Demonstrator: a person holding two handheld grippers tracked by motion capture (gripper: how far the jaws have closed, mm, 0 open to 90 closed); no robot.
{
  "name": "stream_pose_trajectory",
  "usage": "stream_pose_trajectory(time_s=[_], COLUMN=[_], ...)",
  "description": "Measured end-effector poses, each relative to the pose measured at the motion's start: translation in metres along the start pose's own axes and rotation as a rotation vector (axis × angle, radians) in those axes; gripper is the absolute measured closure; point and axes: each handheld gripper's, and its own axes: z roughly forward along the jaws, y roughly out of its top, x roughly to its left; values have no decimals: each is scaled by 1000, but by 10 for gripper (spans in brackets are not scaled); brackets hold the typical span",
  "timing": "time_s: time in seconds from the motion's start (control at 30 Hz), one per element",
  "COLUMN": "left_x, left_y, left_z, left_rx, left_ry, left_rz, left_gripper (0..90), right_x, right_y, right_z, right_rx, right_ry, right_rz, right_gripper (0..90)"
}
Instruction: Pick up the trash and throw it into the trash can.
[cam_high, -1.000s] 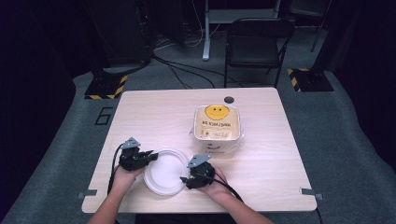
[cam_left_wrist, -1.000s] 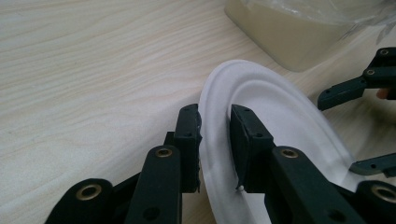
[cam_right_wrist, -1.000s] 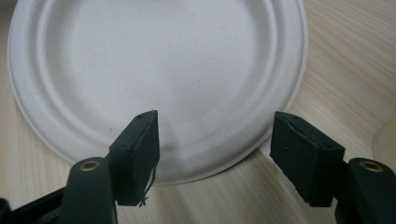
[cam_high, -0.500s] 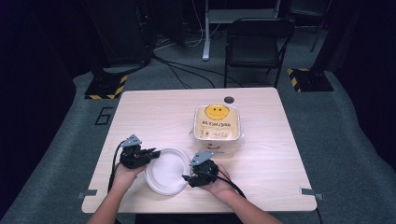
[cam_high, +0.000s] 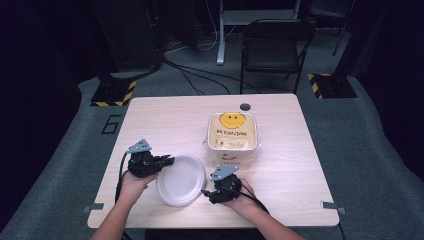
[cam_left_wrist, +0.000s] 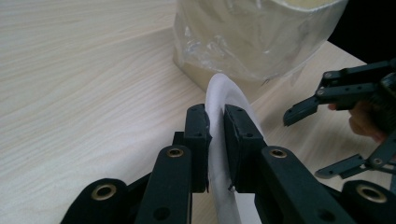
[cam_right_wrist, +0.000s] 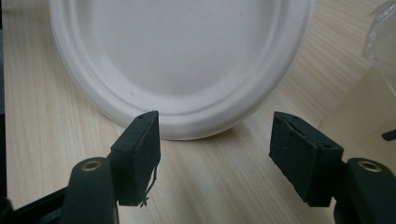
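Note:
A white paper plate is at the table's near edge, between my two grippers. My left gripper is shut on the plate's left rim. In the left gripper view its jaws have just been closing, and the pads now pinch the thin white rim edge-on. My right gripper stands open just off the plate's right edge. In the right gripper view the plate tilts up beyond the gripper, with nothing between the jaws.
A plastic-wrapped stack of plates with a yellow smiley label sits behind the loose plate, right of centre on the wooden table. A round hole marks the table's far edge. A black chair stands beyond on the floor.
The left gripper has closed on the plate's rim and risen a little, tipping the plate's left side up. The right gripper has shifted slightly and stays open.

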Motion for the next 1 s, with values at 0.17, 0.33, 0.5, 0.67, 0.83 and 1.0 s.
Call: stream_pose_trajectory(time_s=[0.17, 0.33, 0.5, 0.67, 0.83, 1.0], left_x=[-4, -6, -5, -4, -4, -5], left_y=[10, 23, 34, 44, 57, 68], left_z=[-7, -17, -25, -30, -36, -39], left_rx=[-22, -49, -55, -55, -53, -55], left_ry=[-10, -1, 23, 53, 77, 92], left_rz=[24, 44, 54, 62, 78, 80], left_gripper=[814, 835, 837, 837, 838, 838], right_x=[1, 1, 3, 6, 8, 9], right_y=[-2, -5, -6, -6, -6, -6], right_z=[3, 7, 9, 9, 10, 10], right_rx=[7, 25, 27, 31, 35, 32], right_ry=[2, -8, -6, -1, 0, -1], right_rz=[7, -8, -17, -18, -26, -32], right_gripper=[326, 326, 327, 327, 326, 326])
